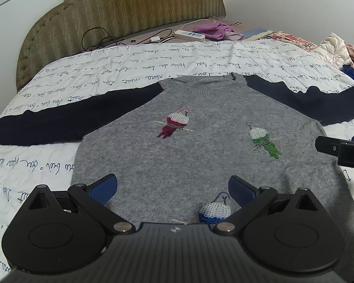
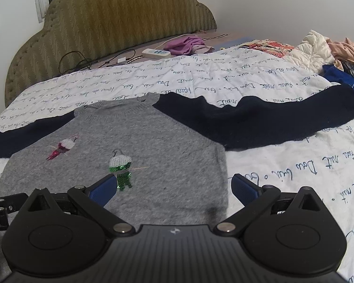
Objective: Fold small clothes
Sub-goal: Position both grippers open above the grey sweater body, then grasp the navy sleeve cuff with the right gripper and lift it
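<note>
A small grey sweater (image 1: 188,146) with navy sleeves and sequin birds lies flat, face up, on the white script-printed bedspread (image 1: 129,66), sleeves spread out to both sides. My left gripper (image 1: 172,189) is open and empty, hovering over the sweater's lower middle near the blue bird (image 1: 215,210). My right gripper (image 2: 174,189) is open and empty over the sweater's (image 2: 153,146) lower right edge, beside the green bird (image 2: 120,165). The right gripper also shows at the right edge of the left wrist view (image 1: 342,151).
An olive padded headboard (image 1: 120,11) stands behind. A power strip (image 1: 190,35), cables (image 1: 99,39) and a purple cloth (image 1: 212,30) lie near it. A pile of clothes (image 2: 337,52) and a blue garment (image 2: 342,77) lie at the far right.
</note>
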`<move>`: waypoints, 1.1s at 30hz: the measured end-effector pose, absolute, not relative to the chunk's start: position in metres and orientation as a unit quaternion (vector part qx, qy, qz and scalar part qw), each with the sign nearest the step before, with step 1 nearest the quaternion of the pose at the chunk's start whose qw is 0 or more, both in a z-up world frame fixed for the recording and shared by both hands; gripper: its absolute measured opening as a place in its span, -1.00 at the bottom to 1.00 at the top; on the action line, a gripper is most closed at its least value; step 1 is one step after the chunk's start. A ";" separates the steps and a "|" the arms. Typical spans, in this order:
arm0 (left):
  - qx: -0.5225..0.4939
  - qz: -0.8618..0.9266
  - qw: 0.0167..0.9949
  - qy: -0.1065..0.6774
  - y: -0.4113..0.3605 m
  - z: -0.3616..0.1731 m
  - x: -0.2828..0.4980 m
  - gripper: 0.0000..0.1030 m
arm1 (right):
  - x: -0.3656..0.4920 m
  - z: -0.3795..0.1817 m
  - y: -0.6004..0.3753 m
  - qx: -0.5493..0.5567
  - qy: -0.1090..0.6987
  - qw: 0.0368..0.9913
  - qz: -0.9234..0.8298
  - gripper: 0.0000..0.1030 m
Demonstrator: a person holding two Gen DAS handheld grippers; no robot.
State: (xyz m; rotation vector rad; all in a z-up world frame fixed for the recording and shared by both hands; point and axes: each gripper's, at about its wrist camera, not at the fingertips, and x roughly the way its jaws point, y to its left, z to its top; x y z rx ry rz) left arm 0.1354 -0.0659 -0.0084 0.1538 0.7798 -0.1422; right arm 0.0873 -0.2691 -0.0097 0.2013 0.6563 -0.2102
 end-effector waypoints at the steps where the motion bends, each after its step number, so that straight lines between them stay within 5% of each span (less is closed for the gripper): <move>1: 0.075 -0.069 0.920 0.379 -0.067 -0.008 0.137 0.98 | 0.088 -0.010 -0.271 0.099 0.321 0.936 -0.104 1.00; 15: 0.077 -0.076 0.920 0.378 -0.076 -0.010 0.150 0.99 | 0.098 -0.010 -0.293 0.095 0.311 0.940 -0.105 1.00; 21: 0.073 -0.074 0.922 0.373 -0.073 -0.013 0.154 0.99 | 0.088 0.006 -0.378 0.086 0.217 0.961 -0.148 1.00; 33: 0.062 -0.084 0.924 0.367 -0.075 -0.021 0.167 0.99 | 0.051 -0.050 -0.670 0.471 0.103 0.827 -0.290 1.00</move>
